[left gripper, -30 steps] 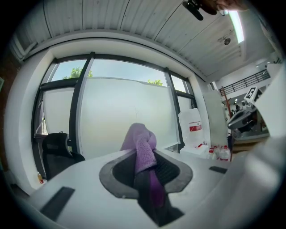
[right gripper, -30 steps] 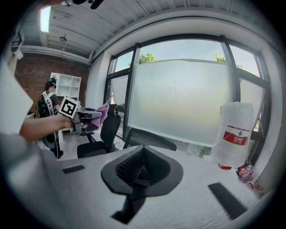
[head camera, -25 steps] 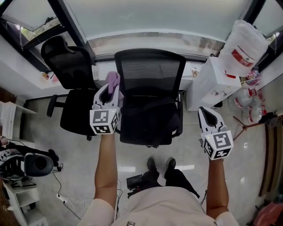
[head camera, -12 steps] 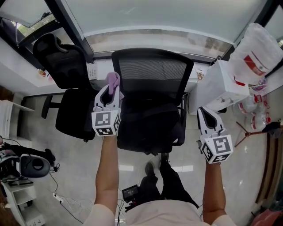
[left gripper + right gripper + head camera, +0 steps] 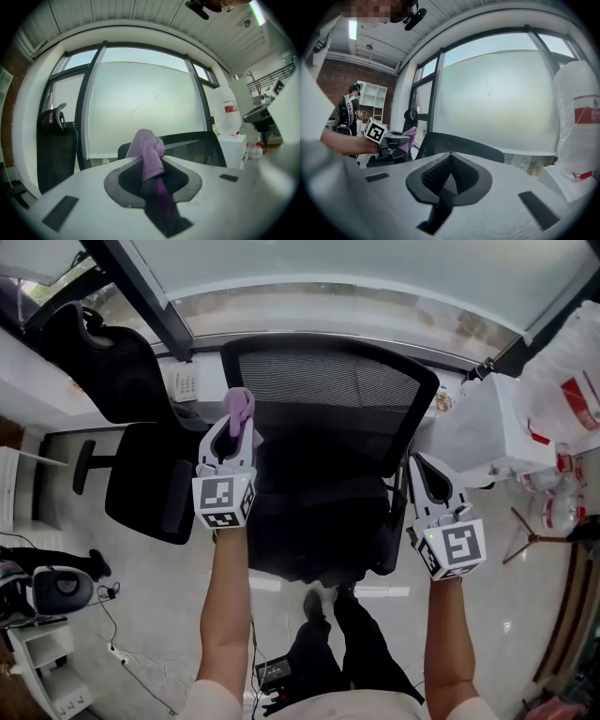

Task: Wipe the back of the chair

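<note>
A black office chair stands in front of me, its mesh back (image 5: 328, 381) toward the window. My left gripper (image 5: 234, 435) is shut on a purple cloth (image 5: 241, 407), which sits over the left lower part of the chair back; whether it touches I cannot tell. In the left gripper view the cloth (image 5: 145, 145) sticks out of the gripper (image 5: 151, 174), with the chair back (image 5: 197, 145) beyond it. My right gripper (image 5: 427, 476) is by the chair's right side, shut and holding nothing. The right gripper view shows that gripper (image 5: 449, 176), the chair back (image 5: 459, 143) and the left gripper (image 5: 396, 140).
A second black chair (image 5: 103, 371) stands close on the left. A white box (image 5: 487, 437) with a plastic bag (image 5: 572, 352) is on the right. A frosted window (image 5: 356, 268) is behind the chairs. A headset (image 5: 56, 587) lies on the floor left. A person (image 5: 349, 108) stands far off.
I have come closer to the chair. Both grippers have moved toward it, the right one inward to its right side. The left still holds the purple cloth.
</note>
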`<state>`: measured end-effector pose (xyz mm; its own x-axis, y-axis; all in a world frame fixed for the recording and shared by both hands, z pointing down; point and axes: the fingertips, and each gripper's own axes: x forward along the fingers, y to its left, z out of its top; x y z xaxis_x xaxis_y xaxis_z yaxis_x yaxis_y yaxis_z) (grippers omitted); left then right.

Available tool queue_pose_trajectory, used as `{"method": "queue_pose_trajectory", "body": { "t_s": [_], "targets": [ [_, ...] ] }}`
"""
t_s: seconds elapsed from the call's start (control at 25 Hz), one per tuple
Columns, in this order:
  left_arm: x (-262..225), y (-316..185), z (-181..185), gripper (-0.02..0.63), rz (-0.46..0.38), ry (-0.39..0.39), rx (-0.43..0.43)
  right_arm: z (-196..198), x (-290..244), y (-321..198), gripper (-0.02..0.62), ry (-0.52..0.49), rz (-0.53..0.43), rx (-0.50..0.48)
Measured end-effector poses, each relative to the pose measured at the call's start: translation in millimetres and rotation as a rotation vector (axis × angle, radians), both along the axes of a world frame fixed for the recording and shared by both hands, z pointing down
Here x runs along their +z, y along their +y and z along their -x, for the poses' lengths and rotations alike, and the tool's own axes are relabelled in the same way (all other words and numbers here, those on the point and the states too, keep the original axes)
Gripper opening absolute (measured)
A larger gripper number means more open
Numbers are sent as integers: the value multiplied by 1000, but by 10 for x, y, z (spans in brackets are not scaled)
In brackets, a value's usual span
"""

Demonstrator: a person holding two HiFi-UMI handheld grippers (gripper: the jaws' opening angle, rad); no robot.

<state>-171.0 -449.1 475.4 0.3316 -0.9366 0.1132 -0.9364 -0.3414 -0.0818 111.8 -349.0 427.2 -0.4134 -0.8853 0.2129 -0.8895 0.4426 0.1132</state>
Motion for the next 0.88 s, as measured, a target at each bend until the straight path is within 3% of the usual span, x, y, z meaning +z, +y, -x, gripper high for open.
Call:
{"method": "queue_pose_trajectory", "body": {
  "t_s": [0.32, 0.48, 0.72, 0.88],
  "targets": [
    [470, -388, -235, 86, -13, 1, 12, 318, 676, -627, -5, -35, 55, -58],
    [638, -557, -219, 86, -5, -7, -25, 365, 871, -765, -5, -39, 76, -74],
    [788, -840, -163, 86, 14, -10, -74, 271, 1086, -808, -5, -26, 103, -77],
    [866, -1009, -468, 86, 52, 23, -22, 136, 1140, -817, -5, -20, 113, -58]
  ]
}}
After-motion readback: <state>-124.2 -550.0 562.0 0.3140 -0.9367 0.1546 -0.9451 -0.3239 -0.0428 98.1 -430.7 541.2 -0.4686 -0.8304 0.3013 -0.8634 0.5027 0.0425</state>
